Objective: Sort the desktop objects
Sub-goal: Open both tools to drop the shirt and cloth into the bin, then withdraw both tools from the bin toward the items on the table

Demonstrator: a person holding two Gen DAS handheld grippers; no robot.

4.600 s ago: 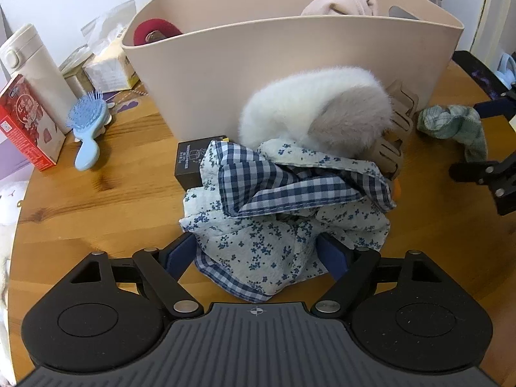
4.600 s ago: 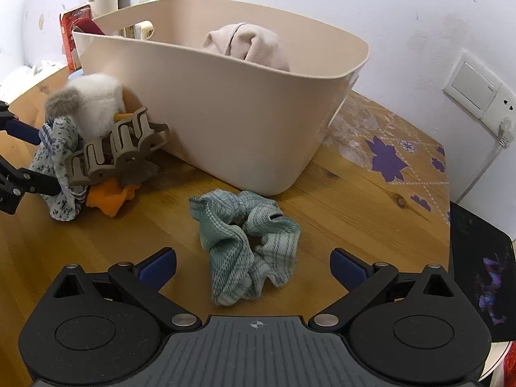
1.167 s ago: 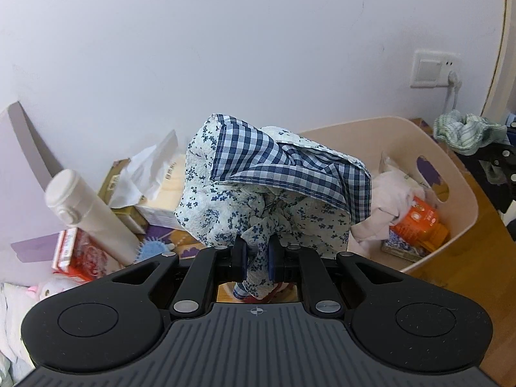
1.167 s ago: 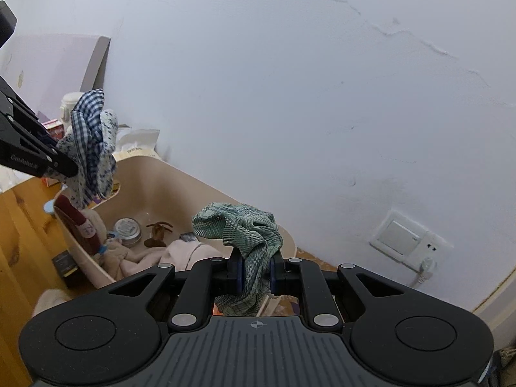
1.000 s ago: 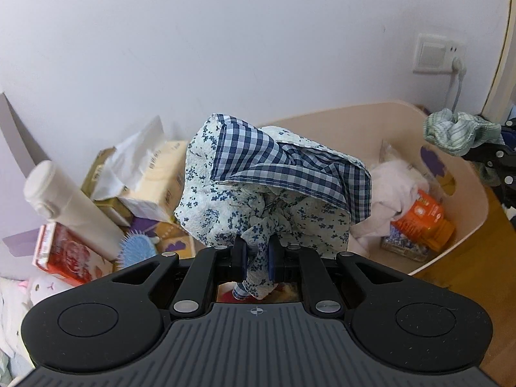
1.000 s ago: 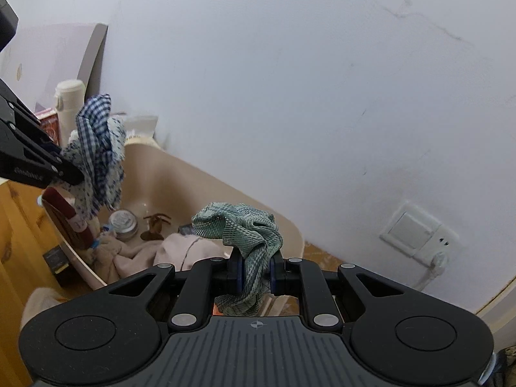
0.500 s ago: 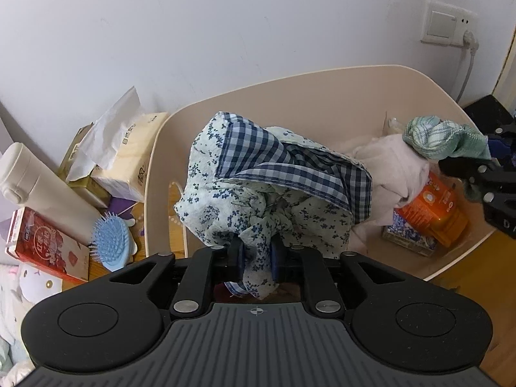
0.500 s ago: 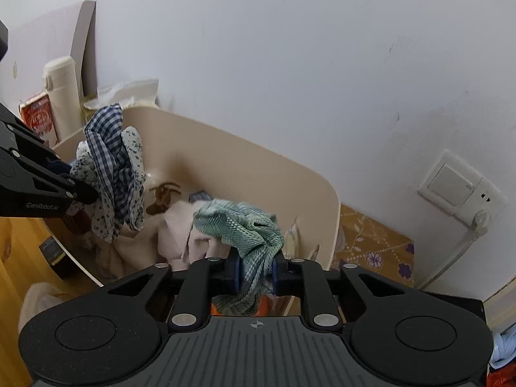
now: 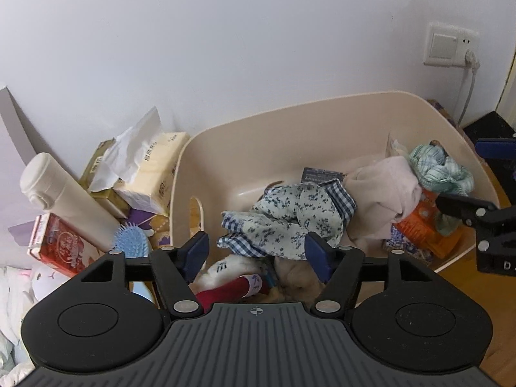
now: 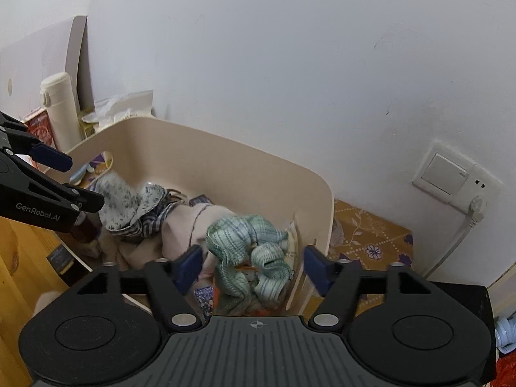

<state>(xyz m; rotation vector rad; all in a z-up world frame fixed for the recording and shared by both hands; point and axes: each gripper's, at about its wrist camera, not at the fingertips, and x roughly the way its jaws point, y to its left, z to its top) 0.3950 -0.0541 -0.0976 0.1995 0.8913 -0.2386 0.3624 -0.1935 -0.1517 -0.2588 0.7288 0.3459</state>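
Opening: both pairs of fingers are spreading wide at this moment, each over the beige bin (image 9: pixel 322 109), so the cloth pieces drop where they belong.

Left fingers: left gripper (image 9: pixel 256 253) has its fingers parting; the blue floral and gingham scrunchie (image 9: pixel 290 219) shows between the pads, but neither pad presses it. It appears to lie loose on the pile in the bin's middle.

Right fingers: right gripper (image 10: pixel 253 266) likewise spreading; the green plaid scrunchie (image 10: pixel 248 245) shows between the pads, untouched. It lies at the bin's right end, on the pink cloth (image 9: pixel 383 190) and the orange packets (image 9: pixel 416 229).

Pose, reason: I angle both tools downward over the open top so that released items fall inside, not on the bench (image 10: pixel 19 258).

Bin contents: red item (image 9: pixel 225 292), dark card (image 9: pixel 317 174), and something pale and furry under the left fingers; I cannot tell what.

Outside bin: tissue pack (image 9: pixel 151 167), white flask (image 9: pixel 61 206), red carton (image 9: pixel 58 245) and blue hairbrush (image 9: pixel 132 246) stand against the wall, just beside the bin's left end.

Judgement: both drops look finished. Remaining bench items are mostly hidden from here.
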